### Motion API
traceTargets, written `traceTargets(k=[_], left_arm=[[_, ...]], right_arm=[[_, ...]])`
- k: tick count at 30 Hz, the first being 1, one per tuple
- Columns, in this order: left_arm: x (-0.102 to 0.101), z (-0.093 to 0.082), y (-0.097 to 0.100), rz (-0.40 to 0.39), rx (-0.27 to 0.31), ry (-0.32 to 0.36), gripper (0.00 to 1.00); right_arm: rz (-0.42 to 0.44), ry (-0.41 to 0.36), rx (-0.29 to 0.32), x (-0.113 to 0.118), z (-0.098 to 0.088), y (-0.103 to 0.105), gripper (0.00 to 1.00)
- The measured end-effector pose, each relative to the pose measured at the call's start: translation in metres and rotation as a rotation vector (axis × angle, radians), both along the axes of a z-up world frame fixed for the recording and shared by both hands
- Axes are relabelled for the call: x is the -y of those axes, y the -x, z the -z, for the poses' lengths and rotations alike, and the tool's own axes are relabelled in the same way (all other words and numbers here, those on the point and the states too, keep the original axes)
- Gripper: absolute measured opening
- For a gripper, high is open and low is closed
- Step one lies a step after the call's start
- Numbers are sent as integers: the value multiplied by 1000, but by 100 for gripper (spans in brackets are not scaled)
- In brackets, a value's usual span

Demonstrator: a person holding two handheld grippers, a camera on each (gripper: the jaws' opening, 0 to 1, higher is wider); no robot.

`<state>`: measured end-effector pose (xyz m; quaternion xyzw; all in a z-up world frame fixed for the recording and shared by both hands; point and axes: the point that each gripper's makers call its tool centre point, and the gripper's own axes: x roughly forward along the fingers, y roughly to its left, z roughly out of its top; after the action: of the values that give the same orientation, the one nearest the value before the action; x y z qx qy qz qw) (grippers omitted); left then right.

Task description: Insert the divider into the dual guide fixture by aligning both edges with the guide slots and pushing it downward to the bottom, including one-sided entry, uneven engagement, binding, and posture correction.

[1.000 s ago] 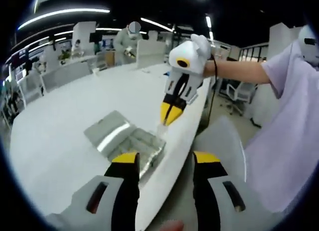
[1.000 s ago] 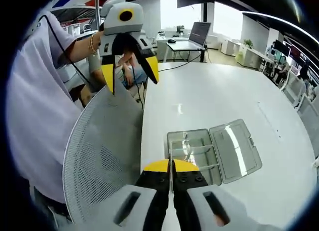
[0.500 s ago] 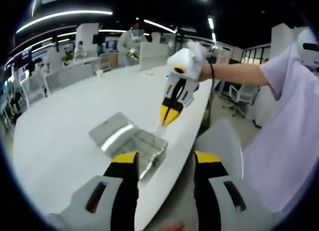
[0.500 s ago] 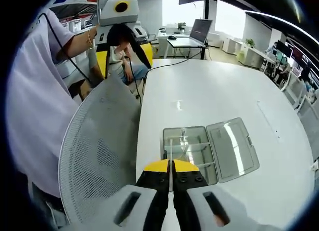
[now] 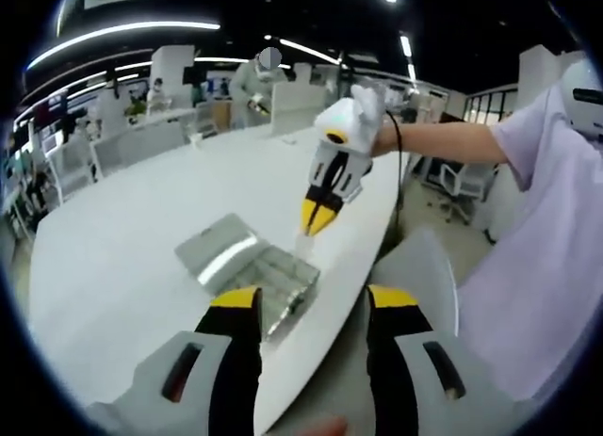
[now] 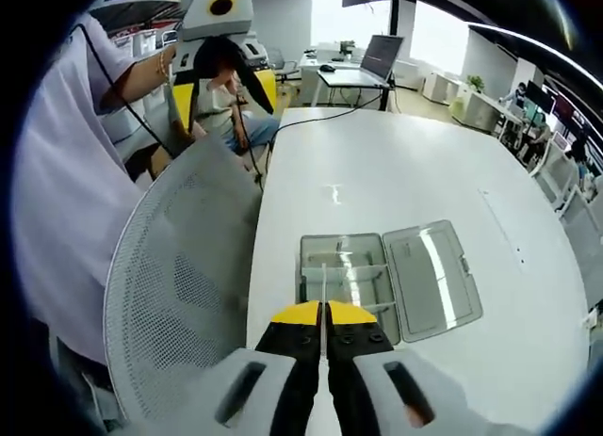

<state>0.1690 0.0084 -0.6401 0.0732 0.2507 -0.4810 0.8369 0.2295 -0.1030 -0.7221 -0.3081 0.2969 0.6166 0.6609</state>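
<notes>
A clear plastic box (image 6: 345, 283) lies on the white table (image 6: 396, 182) with its lid (image 6: 431, 280) folded open to one side. Cross walls split the box into compartments. My right gripper (image 6: 323, 314) is shut on the thin clear divider (image 6: 323, 285), which stands on edge above the near side of the box. In the left gripper view the right gripper (image 5: 316, 221) hangs over the box (image 5: 268, 274), the divider (image 5: 306, 238) pointing down from its tips, apart from the box. My left gripper (image 5: 313, 304) is open, off the table edge and holding nothing; it also shows as the left gripper (image 6: 229, 95).
A grey mesh chair back (image 6: 179, 276) stands against the table's near edge, under the left gripper. A person in a lilac shirt (image 5: 537, 248) holds both tools. A laptop (image 6: 380, 57) sits on a far desk. Other people and office chairs (image 5: 104, 144) are farther off.
My right gripper with the divider has drifted a little across the box's near side. The left gripper has pulled slightly up and back, still open. The box has not moved.
</notes>
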Motion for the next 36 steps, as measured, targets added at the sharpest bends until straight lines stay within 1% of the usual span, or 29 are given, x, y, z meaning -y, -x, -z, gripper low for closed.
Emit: traceTargets(k=[12,21,30,36], left_arm=[[1,-4,4,-33,-2,-1,42],[4,-9,3,-48,-1,5,42],[3,-5,-1,-70,-13,-6,44],[2,-1,0,-84,-23,-7,44]], right_arm=[[-6,14,-1,7,12,-12,0],[-8,8,-11,7,20,-18,0],[-35,14,-17,7,32,-20,0],[-34,12,-31,6,37,-23,0]])
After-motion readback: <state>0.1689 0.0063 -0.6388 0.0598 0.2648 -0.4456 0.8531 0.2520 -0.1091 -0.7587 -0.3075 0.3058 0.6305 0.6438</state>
